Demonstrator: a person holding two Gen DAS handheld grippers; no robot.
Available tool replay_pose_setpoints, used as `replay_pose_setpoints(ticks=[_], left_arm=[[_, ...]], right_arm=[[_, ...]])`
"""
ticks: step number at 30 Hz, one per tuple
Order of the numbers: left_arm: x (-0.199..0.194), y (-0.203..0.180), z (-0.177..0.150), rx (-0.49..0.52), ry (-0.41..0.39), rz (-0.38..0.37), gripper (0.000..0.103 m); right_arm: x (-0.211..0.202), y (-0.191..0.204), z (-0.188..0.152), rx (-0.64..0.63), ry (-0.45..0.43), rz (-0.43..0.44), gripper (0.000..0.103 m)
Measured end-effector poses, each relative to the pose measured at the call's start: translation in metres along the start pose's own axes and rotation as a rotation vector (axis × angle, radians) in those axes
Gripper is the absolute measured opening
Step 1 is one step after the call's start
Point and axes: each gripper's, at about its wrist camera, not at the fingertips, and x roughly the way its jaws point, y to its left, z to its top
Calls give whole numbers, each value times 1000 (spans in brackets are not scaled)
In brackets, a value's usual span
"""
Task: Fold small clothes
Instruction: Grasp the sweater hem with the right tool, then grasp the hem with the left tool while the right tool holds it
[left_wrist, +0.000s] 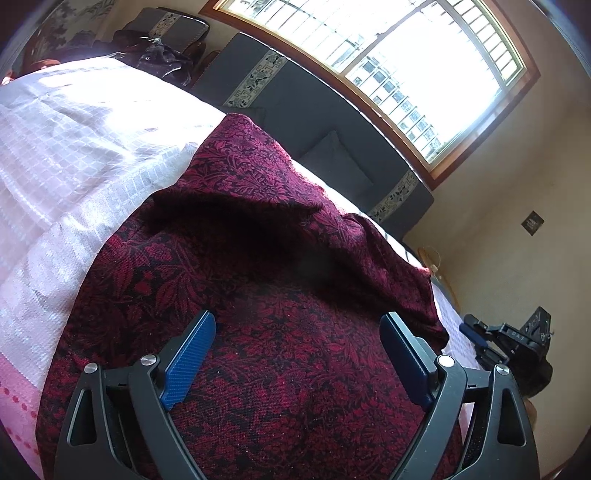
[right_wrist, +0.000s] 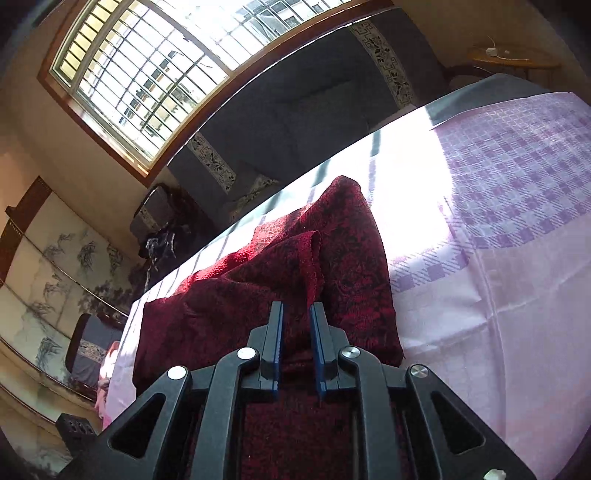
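A dark red garment with a black floral pattern (left_wrist: 277, 258) lies on the pink checked bedsheet (left_wrist: 74, 147), partly folded, with a raised fold across its middle. My left gripper (left_wrist: 299, 325) hovers over it with its blue pads (left_wrist: 192, 358) wide apart and nothing between them. In the right wrist view the garment (right_wrist: 240, 295) shows a folded flap whose edge runs down toward my right gripper (right_wrist: 297, 310). Its jaws stand a narrow gap apart over the cloth, the pads not pressing on it. The right gripper (left_wrist: 476, 332) also shows at the garment's right edge.
The sheet (right_wrist: 498, 184) stretches bare to the right of the garment, brightly sunlit. A dark grey cushioned bench (left_wrist: 314, 122) runs along the bed's far side under a large barred window (left_wrist: 406, 55). Dark bags (right_wrist: 159, 221) sit at the bench's end.
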Motion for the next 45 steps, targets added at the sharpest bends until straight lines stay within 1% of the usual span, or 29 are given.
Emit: replay_pose_setpoints(ticks=[3,4,5,7,9,11,13,14,15,17,19,21,22,24,26,27,29,31,33,36,38,39,40,41,42,43,45], left_arm=[[-2,3,0,3,6,-29,91],[-3,3,-1,8,20,-52,91],[-5,2,-2,15,54,-74,91],[-17,0,-10,8,136,-127,91],[-47,-1,-22,2,139,-182,91],[-78,4,-34,-6,150,-195,91],[-107,18,-44,-47,180,-203,91],[-122,27,-47,-64,183,-197,91],[-136,36,-50,-71,188,-175,91],[-158,52,-54,-71,218,-131,91],[-175,70,-59,-80,265,-107,91],[-184,84,-62,-81,322,-91,91],[-188,88,-67,-73,347,-96,91],[-196,89,-70,-37,360,-101,91],[-197,84,-75,7,387,-116,91],[-196,80,-78,28,402,-129,91],[-193,70,-83,71,414,-126,91],[-189,63,-84,99,427,-129,91],[-185,62,-84,87,432,-167,91],[-176,64,-78,69,417,-207,91],[-174,63,-76,57,414,-223,84],[-170,64,-77,56,420,-221,69],[-168,65,-79,57,425,-209,48],[-167,68,-81,54,420,-201,41],[-168,71,-82,45,412,-209,38],[-170,73,-83,34,411,-221,38],[-173,73,-84,47,412,-223,38]], right_arm=[[-56,8,-44,-50,45,56,25],[-73,8,-62,-75,63,58,34],[-89,8,-81,-105,84,46,42],[-120,3,-120,-154,109,0,46],[-143,-6,-152,-179,139,-60,46],[-160,-19,-181,-182,173,-107,46],[-167,-27,-203,-175,212,-127,46],[-171,-30,-210,-181,200,-131,45],[-175,-31,-213,-187,182,-125,46],[-177,-33,-217,-161,180,-104,47],[-175,-34,-219,-127,188,-54,47],[-174,-32,-222,-124,191,-25,47],[-173,-29,-225,-121,197,-7,46],[-170,-28,-228,-101,212,30,43],[-168,-30,-228,-81,218,51,34],[-167,-33,-227,-66,219,62,32],[-167,-42,-227,-25,217,87,24],[-166,-52,-227,18,216,117,20],[-165,-57,-227,28,218,137,19],[-164,-61,-224,61,226,161,22],[-162,-66,-220,87,234,165,22],[-161,-68,-218,96,241,167,22],[-161,-71,-216,110,250,173,22],[-160,-73,-215,128,259,177,21],[-160,-75,-214,144,267,180,21],[-160,-77,-213,154,274,178,21],[-160,-78,-212,155,281,176,21]])
